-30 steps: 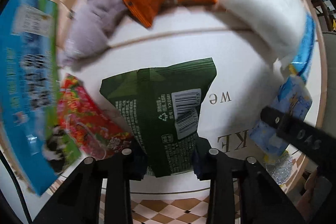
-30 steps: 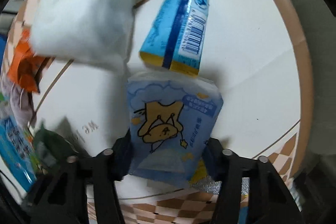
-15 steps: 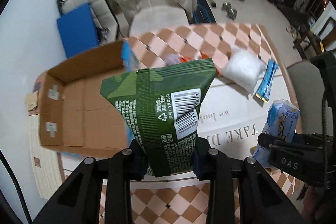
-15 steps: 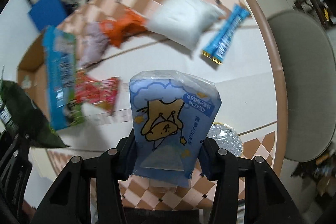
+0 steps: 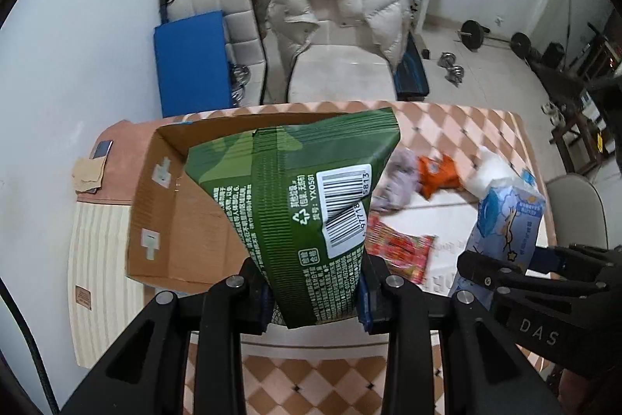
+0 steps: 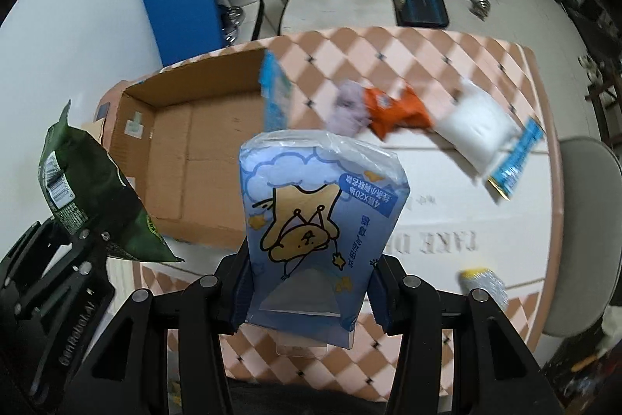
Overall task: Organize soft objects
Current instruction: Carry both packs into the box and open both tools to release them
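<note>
1. Two packs held aloft: left gripper point(image 5: 315, 292) clamped on green bag point(image 5: 307, 205), long axis running up and away from the fingers, barcode facing the camera.
2. Right gripper point(image 6: 307, 292) clamped on blue tissue pack point(image 6: 318, 216), upright, print inverted.
3. Cardboard box point(image 6: 186, 150) ahead-left of it, open on a checkered table point(image 6: 408, 65).
4. Weights and a sofa beyond.

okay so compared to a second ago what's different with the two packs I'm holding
Both were lifted up off the table. The left gripper raised the green bag toward the cardboard box; the right gripper raised the blue tissue pack. Both grips stayed shut, nothing let go. The white pillow and orange packet stayed on the table.
</note>
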{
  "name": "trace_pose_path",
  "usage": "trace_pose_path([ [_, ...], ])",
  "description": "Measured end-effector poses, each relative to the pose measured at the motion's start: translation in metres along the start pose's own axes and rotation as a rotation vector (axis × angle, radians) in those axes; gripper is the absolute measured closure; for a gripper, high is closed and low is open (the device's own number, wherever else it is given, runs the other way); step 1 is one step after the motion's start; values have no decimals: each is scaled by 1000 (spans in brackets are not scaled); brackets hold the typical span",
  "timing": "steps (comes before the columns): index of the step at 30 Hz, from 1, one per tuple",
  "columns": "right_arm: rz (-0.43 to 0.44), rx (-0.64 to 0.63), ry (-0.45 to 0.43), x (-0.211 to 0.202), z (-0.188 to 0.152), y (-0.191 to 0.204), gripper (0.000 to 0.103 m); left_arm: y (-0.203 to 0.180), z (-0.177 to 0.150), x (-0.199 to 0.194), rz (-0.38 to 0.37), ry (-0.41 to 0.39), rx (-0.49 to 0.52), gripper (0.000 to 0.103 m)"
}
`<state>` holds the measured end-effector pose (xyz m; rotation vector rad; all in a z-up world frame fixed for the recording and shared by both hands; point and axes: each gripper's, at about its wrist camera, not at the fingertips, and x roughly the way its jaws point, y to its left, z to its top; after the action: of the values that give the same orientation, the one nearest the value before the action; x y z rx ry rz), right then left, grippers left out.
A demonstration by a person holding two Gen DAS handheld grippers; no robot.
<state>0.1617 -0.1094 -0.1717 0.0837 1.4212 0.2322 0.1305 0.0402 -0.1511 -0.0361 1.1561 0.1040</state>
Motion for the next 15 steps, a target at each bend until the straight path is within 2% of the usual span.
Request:
trace_pose_path([
  [2,26,-3,11,12,14,26,51,30,19,10,-42,44,-23,73],
  [3,25,-6,16,19,21,35,51,49,31,17,-86,85,-49,73],
  [6,46,-31,36,45,43,69,51,99,59,68,-239,271,-138,73],
  [10,32,-60,81,91,76,106,51,135,87,142,-249,428,-158,73],
  [13,21,-79,120,122,97,123,51,144,97,190,-282,543,-157,73],
  [15,8,-84,145,143,111,129,51,146,102,215,-289,591,-144,73],
])
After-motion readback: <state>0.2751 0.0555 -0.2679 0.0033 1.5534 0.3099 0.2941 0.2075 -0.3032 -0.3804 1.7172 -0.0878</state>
